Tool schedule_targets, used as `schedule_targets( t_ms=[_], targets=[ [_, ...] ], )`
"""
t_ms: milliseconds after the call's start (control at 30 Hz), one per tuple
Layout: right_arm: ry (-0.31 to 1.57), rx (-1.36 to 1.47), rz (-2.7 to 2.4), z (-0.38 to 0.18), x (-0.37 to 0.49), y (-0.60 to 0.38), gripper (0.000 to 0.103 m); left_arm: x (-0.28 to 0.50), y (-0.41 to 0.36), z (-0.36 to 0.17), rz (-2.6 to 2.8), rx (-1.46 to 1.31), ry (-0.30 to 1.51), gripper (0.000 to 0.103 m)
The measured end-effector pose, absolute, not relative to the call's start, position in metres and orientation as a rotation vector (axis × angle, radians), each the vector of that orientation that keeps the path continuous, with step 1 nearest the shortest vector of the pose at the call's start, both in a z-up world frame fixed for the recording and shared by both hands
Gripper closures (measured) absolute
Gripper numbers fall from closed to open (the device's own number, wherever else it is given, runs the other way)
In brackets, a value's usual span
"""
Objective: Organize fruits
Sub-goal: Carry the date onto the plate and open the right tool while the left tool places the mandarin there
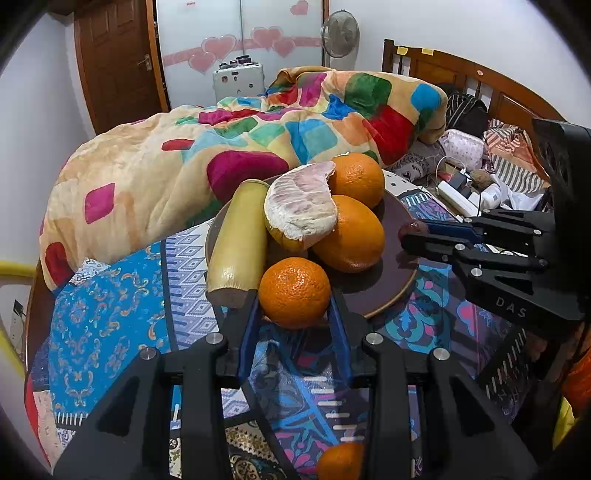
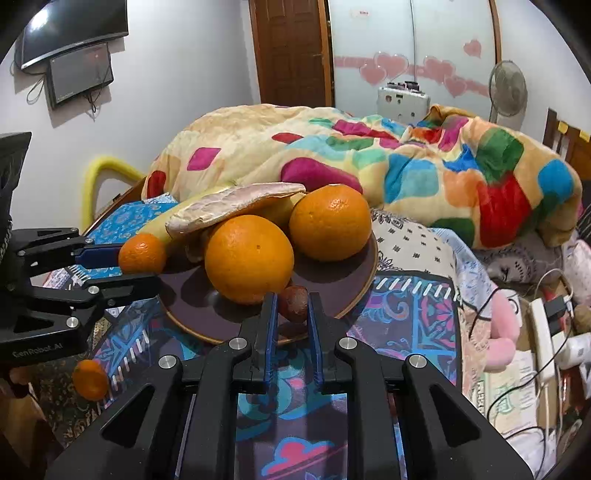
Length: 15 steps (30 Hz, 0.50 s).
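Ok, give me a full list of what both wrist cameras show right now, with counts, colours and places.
plate: one, dark brown, on the patterned cloth, holding the fruit
large oranges: two, orange, on the plate
small mandarin: one, orange, at the plate's edge, between the left gripper's fingers
loose mandarin: one, orange, on the cloth off the plate
pomelo segment: one, pale pink-white, lying over the oranges
yellow cylinder: one, pale yellow, leaning on the plate; kind unclear
small brown fruit: one, reddish brown, at the plate's near rim
blanket: one, multicoloured, heaped on the bed behind
fan: one, grey, by the wall
left gripper: black with blue pads, shut on the small mandarin
right gripper: black with blue pads, shut on the small brown fruit
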State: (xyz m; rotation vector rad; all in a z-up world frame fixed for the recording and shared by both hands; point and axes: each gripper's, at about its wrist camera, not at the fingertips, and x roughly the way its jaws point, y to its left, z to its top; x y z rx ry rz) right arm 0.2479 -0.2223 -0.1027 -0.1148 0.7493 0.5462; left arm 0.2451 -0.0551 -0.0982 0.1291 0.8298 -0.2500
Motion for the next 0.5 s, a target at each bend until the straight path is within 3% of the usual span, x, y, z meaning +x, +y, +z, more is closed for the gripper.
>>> schedule_targets(
  t_ms=[100, 300, 500],
  targets=[
    [0.761, -0.096, 0.550, -0.103, 0.249, -0.225, 0.087, 0.247, -0.057, -0.099, -0.253, 0.123, 0.835, 0.067],
    [0.771, -0.103, 0.547, -0.104, 0.250, -0.222, 0.072, 0.247, -0.059, -0.102, -0.250, 0.119, 0.850, 0.065],
    [0.728, -0.136, 0.528, -0.094, 0.239, -0.223, 0.072, 0.234, -0.059, -0.086, -0.246, 0.127, 0.806, 0.059]
  ],
)
